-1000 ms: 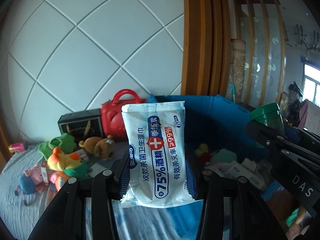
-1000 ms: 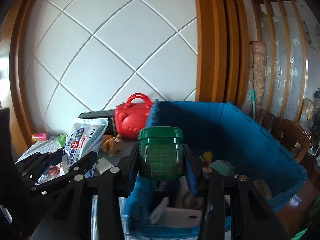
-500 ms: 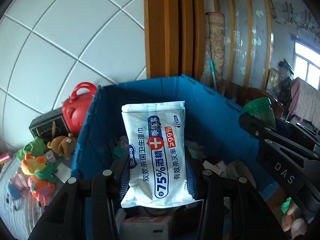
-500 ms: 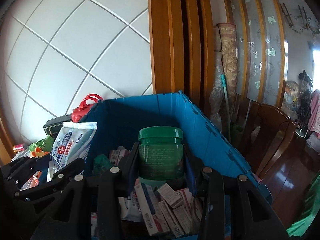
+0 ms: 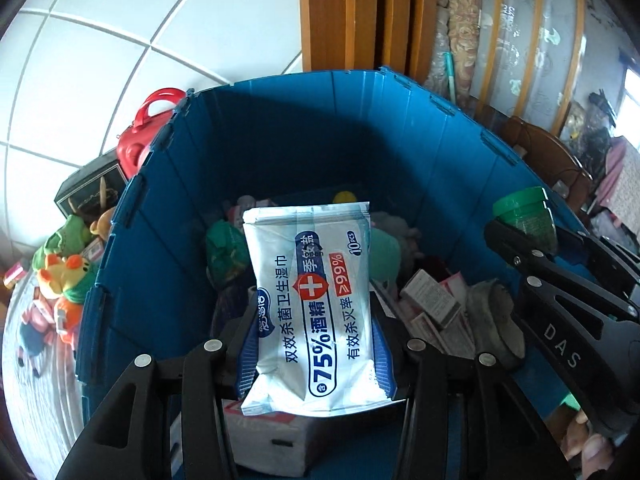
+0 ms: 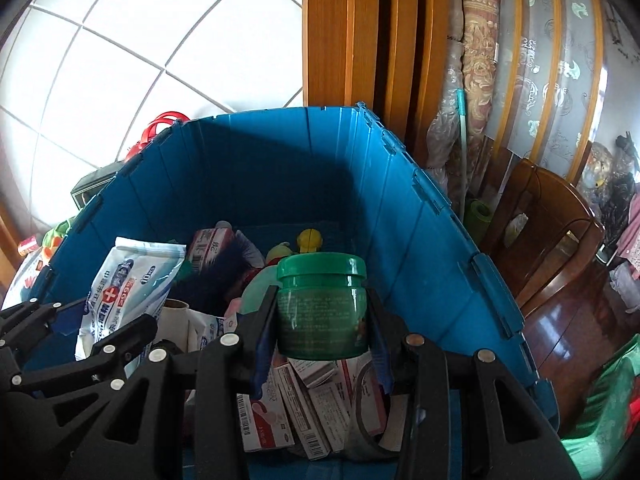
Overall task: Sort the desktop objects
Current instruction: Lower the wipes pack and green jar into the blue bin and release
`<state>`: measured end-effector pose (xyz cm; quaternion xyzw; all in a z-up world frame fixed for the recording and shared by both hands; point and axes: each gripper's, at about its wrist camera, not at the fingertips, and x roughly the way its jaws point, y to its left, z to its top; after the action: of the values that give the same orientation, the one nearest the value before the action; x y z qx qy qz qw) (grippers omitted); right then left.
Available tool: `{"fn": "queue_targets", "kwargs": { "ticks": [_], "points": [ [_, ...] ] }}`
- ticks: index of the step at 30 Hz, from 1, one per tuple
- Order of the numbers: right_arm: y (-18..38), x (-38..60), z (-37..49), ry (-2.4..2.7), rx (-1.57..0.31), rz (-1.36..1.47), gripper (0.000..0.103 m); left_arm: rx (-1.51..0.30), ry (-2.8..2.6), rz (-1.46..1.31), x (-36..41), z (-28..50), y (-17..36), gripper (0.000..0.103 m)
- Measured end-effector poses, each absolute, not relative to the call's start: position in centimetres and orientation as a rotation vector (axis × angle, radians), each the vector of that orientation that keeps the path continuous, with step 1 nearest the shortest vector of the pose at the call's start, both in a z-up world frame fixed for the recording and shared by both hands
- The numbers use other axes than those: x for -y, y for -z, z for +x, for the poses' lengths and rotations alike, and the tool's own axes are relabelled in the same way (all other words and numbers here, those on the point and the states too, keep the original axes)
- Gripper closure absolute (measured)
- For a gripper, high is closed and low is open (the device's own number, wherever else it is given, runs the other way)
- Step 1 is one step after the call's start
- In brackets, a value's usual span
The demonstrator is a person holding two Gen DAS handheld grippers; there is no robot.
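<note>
We see the blue crate (image 5: 280, 152) ahead of and below both sets of fingers. Our left gripper (image 5: 316, 344), jaws just easing wider, grasps the wet-wipe pack (image 5: 312, 300); our right gripper (image 6: 322, 344) clenches the green jar (image 6: 322, 304).

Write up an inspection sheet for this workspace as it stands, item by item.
Surface: grey cloth left of the bin; little of it shows.
Job's things: wipes pack and green jar, both held over the blue bin.
Clutter: bin holds small boxes, a white box and soft items; plush toys, a red case and a black box sit outside it.
Grippers: left tool grips the pack; its jaws have just been opening slightly. Right tool shut on the jar.
Cables: nothing seen.
Surroundings: tiled wall, wood frame, rolled rug, wooden chair.
</note>
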<state>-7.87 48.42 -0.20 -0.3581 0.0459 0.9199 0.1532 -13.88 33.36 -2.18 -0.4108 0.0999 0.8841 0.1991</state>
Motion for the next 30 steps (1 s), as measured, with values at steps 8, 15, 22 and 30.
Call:
{"fn": "queue_targets", "kwargs": {
  "ticks": [8, 15, 22, 30],
  "points": [
    [0.6, -48.0, -8.9, -2.615, -0.121, -1.054, 0.063, -0.274, -2.457, -1.184, -33.2, -14.4, 2.4, 0.043],
    [0.6, -48.3, -8.9, -2.586, -0.134, -1.061, 0.03, -0.283, -2.446, -1.184, -33.1, -14.1, 2.5, 0.034],
    [0.2, -48.2, -7.8, -2.569, -0.157, -1.029, 0.021, -0.277, -2.441, -1.166, -32.1, -13.4, 2.4, 0.034],
    [-0.6, -46.3, -6.6, -2.579, -0.149, -0.993, 0.004, -0.243, -2.478, -1.093, -29.4, -12.3, 1.1, 0.032]
  ]
}}
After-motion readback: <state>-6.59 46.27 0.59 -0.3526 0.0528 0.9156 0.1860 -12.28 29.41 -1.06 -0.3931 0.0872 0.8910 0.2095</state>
